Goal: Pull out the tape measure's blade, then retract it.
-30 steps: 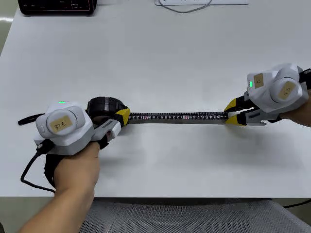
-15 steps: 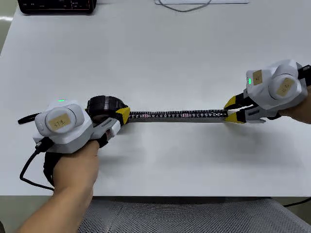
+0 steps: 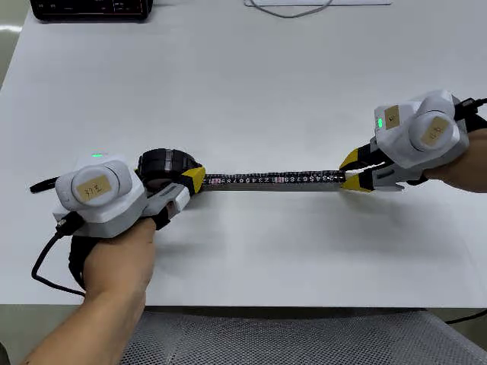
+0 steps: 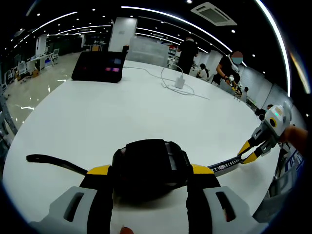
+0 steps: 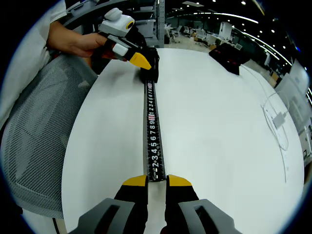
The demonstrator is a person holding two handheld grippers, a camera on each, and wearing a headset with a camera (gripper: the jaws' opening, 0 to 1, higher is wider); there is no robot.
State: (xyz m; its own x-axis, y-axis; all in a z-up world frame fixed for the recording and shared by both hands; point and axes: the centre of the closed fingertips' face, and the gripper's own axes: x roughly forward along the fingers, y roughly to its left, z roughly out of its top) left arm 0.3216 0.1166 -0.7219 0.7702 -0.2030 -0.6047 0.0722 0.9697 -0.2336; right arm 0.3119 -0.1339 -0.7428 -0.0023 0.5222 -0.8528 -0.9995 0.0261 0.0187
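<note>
Black tape measure point(image 3: 161, 169) at left, numbered blade point(image 3: 274, 179) out straight rightward.

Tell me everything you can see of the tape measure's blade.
The blade is a narrow dark strip printed with pale numerals and some red marks. Drawn out of the black case, which the left gripper clamps, it runs straight along the white table. The right gripper holds its end in shut jaws.

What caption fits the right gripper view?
Extended tape blade pinched at its tip by the right gripper; left gripper holds the case.
</note>
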